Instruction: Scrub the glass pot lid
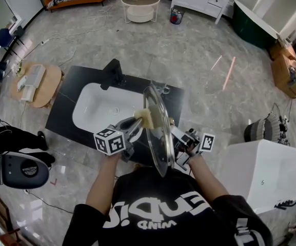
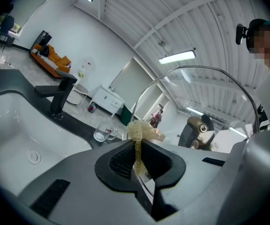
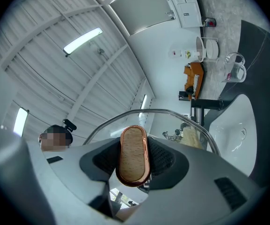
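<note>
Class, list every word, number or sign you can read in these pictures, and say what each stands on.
"MIND", upside down and uncertain: small white print on the black shirt.
Large white letters on the shirt: distorted, not readable.
Marker cubes: black-and-white squares only, no letters.
Cup: reddish mark, too small to read.

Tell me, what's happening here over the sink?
A person is working with a hand-held claw in each hand. The right claw is clamped on the copper-rimmed handle of a glass pot lid, holding it on edge above the white sink. The left claw pinches a yellowish scrub pad and appears to press it against the glass, on the side away from the handle.
</note>
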Demonstrator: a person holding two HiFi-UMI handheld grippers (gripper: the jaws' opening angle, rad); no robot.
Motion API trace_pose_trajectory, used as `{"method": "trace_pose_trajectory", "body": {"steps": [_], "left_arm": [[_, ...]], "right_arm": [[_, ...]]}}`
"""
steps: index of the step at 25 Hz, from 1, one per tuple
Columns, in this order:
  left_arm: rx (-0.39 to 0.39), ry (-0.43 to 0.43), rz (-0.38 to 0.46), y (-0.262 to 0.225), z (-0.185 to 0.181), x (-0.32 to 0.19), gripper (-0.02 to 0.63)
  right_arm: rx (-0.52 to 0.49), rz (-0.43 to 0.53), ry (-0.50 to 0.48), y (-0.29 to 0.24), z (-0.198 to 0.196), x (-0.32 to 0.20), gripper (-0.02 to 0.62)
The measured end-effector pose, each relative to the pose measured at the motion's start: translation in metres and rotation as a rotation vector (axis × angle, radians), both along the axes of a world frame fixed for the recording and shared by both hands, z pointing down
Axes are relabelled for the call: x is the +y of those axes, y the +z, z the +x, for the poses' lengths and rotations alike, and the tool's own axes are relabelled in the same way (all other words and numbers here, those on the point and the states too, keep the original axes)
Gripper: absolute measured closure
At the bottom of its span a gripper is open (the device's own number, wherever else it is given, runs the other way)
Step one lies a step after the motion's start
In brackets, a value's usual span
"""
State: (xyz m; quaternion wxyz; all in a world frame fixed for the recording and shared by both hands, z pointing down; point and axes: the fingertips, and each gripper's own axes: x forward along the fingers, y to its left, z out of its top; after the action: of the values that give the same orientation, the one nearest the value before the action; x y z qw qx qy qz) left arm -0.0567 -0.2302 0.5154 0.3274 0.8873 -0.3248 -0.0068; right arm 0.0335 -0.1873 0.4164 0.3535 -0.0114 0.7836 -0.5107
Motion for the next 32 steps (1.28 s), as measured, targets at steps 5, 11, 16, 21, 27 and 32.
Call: {"method": "trace_pose_trajectory", "body": {"steps": [5, 11, 16, 21, 27, 32], "left_arm": [[-0.011, 0.015, -0.026, 0.01, 0.003, 0.01, 0.563], [-0.034, 0.061, -0.055, 0.023, 0.009, 0.032, 0.564], [-0.031, 0.115, -0.072, 0.026, 0.016, 0.052, 0.563], [-0.027, 0.176, -0.079, 0.023, 0.022, 0.074, 0.564], [0.016, 0.197, -0.091, 0.013, 0.025, 0.091, 0.563], [0.06, 0.223, -0.098, 0.0, 0.028, 0.098, 0.563]], "right_arm": [[0.013, -0.007, 0.014, 0.002, -0.001, -0.005, 0.426], [0.035, -0.017, 0.028, 0.01, -0.004, -0.007, 0.426], [0.021, -0.038, 0.047, 0.014, 0.0, -0.012, 0.426], [0.017, -0.057, 0.072, 0.019, 0.004, -0.018, 0.426], [0.013, -0.085, 0.095, 0.028, 0.008, -0.023, 0.426], [0.004, -0.112, 0.113, 0.035, 0.012, -0.025, 0.426]]}}
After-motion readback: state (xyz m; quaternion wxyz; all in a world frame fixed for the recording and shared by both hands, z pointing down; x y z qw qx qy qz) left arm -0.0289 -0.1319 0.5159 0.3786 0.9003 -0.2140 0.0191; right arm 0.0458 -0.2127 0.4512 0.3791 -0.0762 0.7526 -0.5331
